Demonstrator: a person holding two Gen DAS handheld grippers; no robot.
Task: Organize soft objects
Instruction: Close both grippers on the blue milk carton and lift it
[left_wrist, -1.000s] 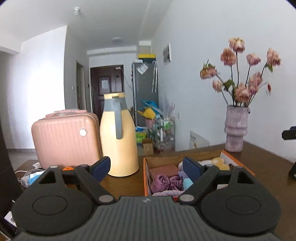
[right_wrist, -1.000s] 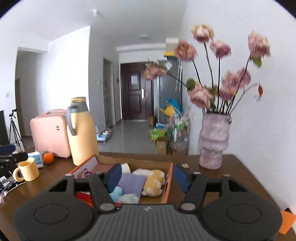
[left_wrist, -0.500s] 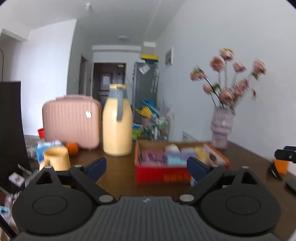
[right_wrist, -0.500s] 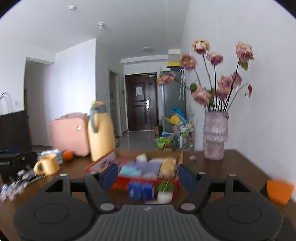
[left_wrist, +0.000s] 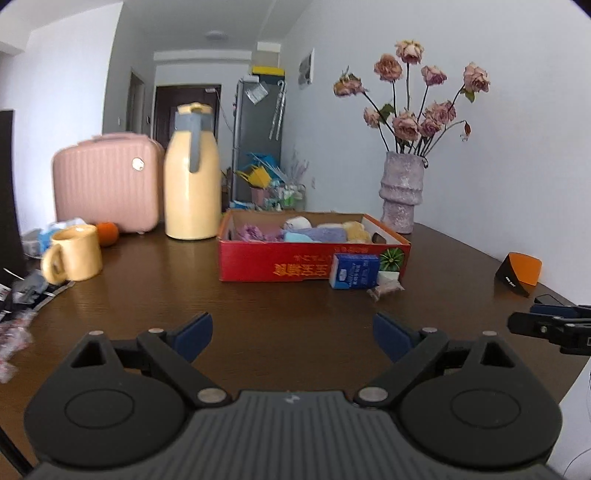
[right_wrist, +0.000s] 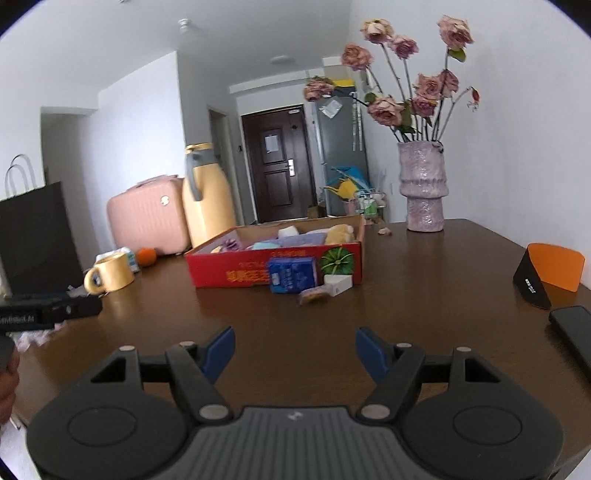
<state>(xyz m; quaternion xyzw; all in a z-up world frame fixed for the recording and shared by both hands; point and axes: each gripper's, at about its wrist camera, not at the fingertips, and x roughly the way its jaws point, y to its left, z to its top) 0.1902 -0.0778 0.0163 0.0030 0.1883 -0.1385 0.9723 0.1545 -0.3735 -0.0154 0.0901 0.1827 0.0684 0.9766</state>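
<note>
Left gripper (left_wrist: 291, 334) and right gripper (right_wrist: 295, 349): both released, jaws spread wide, nothing held, low over the bare table (left_wrist: 258, 306). Well ahead of both, the red box (left_wrist: 273, 264) already holds the soft objects (left_wrist: 314, 232) packed together. Judged done or nearly so; only a blue carton (left_wrist: 354, 271) and small packets lie just outside its front wall.

This is a home. Far ahead of the claw a hallway leads to a dark front door (right_wrist: 276, 166), with a tall gray fridge (right_wrist: 341, 155) beside it. On the brown table (left_wrist: 295, 317) stand a vase of pink flowers (left_wrist: 402, 192), a yellow mug (left_wrist: 75, 253) and a pink suitcase (left_wrist: 105, 184).
</note>
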